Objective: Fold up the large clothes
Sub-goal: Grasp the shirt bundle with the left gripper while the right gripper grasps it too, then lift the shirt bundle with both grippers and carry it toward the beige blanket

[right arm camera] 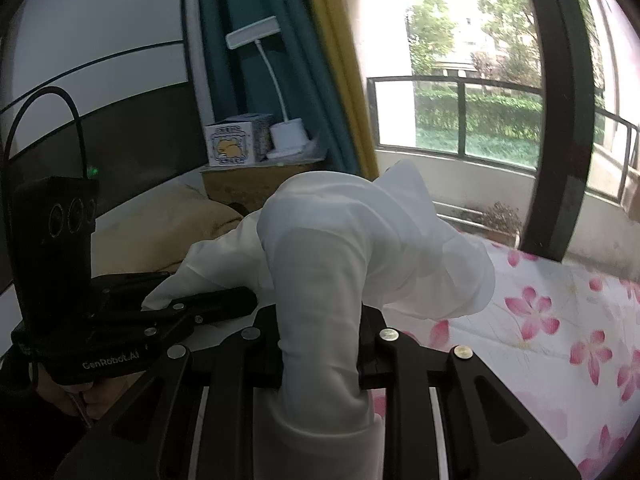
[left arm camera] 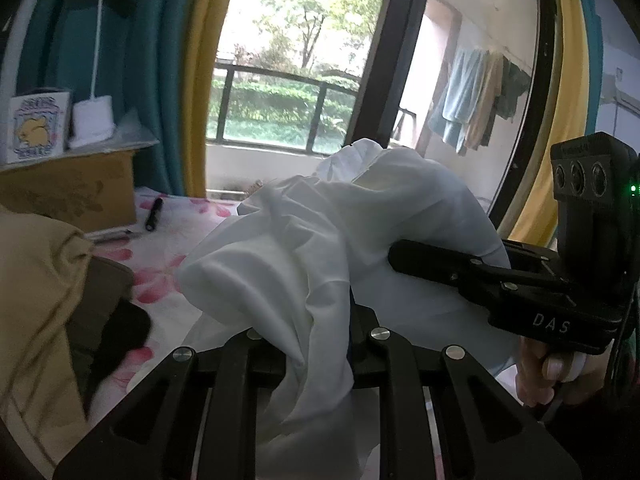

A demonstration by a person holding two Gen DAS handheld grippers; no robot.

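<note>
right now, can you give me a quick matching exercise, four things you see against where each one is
Things:
1. white garment
2. white desk lamp
3. slim black pen
4. towels in blue and tan

Places:
A. hanging on the balcony
B. lying on the floral sheet
C. standing on the cardboard box
D. clamped in both tongs

Pairs: 1-D, 2-C, 3-B, 4-A

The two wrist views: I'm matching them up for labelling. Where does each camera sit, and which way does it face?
Left wrist: sits on the left gripper, facing the window; shows the white garment it pinches, the right gripper and a hand.
Right wrist: sits on the right gripper, facing the window; shows the left gripper.
Shared: garment, lamp, flowered sheet.
</note>
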